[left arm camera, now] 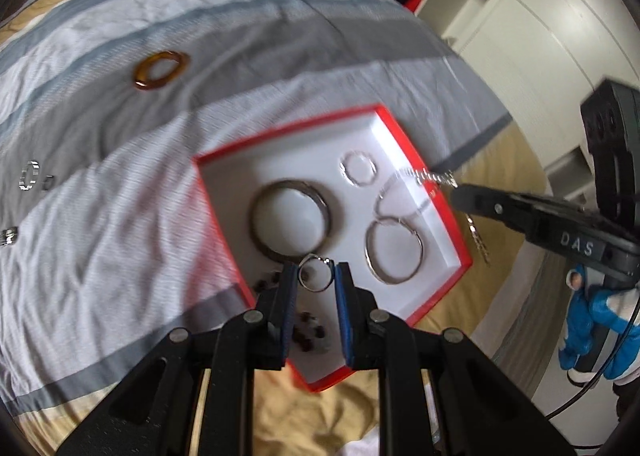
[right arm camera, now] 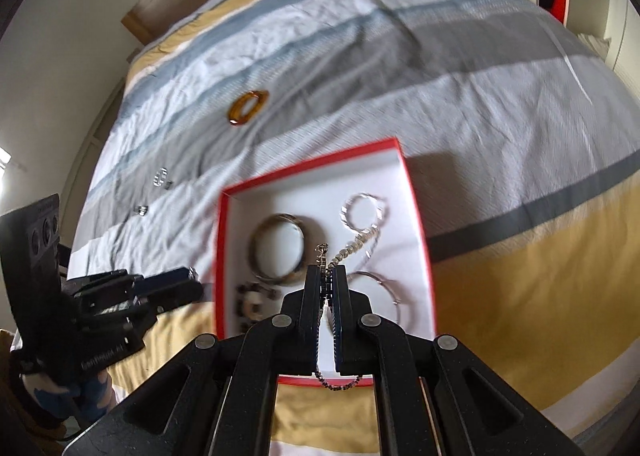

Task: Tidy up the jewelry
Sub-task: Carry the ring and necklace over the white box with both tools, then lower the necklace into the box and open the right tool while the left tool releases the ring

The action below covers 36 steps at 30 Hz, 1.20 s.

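Angling steeply down over the red box [left arm camera: 436, 191], the left gripper [left arm camera: 316, 276] is clamping its jaws on a small silver ring [left arm camera: 315, 275]. The right gripper [right arm camera: 327, 280], tilting likewise, is pinching a beaded chain [right arm camera: 352, 250] with jaws together. Farther off, an amber bangle [right arm camera: 248, 107] is lying on the striped bed [right arm camera: 460, 67].

box [left arm camera: 436, 191]: red outside, white inside, open, lying flat on the striped bed
in the box: a big dark bangle [left arm camera: 289, 217], a thin silver hoop [left arm camera: 394, 252], a small sparkly ring [left arm camera: 359, 168], some dark beads [right arm camera: 250, 302]
small silver ring [left arm camera: 315, 272]: held over the box between blue pads
silver chain [right arm camera: 354, 250]: pinched, hanging down over the box
brown ring [right arm camera: 248, 107]: on the bed, far from the box
little silver pieces [right arm camera: 161, 177]: on the bed, left of the box
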{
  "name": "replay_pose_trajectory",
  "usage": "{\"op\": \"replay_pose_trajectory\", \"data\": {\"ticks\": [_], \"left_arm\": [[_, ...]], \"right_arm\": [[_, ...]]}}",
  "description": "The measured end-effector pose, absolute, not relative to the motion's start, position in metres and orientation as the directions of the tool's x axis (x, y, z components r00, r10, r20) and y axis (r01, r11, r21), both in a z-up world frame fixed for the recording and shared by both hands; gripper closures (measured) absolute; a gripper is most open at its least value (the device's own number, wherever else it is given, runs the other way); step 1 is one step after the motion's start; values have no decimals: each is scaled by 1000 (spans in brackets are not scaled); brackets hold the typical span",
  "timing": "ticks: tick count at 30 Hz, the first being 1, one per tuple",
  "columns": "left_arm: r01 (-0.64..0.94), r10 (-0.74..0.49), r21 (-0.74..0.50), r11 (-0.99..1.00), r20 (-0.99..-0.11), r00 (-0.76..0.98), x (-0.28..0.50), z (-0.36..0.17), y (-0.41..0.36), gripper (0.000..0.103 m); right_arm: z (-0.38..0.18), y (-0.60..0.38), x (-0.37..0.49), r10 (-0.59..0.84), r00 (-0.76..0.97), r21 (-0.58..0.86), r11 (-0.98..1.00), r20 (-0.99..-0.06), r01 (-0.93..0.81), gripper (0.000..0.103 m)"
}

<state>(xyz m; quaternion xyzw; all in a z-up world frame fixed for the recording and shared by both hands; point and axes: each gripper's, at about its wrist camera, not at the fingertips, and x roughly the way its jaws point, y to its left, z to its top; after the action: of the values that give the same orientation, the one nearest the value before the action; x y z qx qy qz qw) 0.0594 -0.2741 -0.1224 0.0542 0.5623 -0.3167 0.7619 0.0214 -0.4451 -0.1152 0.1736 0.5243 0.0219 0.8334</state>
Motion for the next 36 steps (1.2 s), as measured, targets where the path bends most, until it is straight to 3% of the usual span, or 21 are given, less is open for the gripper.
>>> {"op": "replay_pose_trajectory", "data": {"ticks": [15,33,36], "left_arm": [[575,-338,-245,780,-939,57,43,-188,-322,85],[553,-348,-275,787,-937,29,47,-196,-319,84],[548,-369,-295,783,-929,26,48,-188,-312,82]], "right_arm": [[-182,-464,14,230,328,297,940,-916,170,97],[-191,-462,2,182,289,242,953,-940,185,94],[-182,-465,-2,176,303,241,951,-937,194,89]]}}
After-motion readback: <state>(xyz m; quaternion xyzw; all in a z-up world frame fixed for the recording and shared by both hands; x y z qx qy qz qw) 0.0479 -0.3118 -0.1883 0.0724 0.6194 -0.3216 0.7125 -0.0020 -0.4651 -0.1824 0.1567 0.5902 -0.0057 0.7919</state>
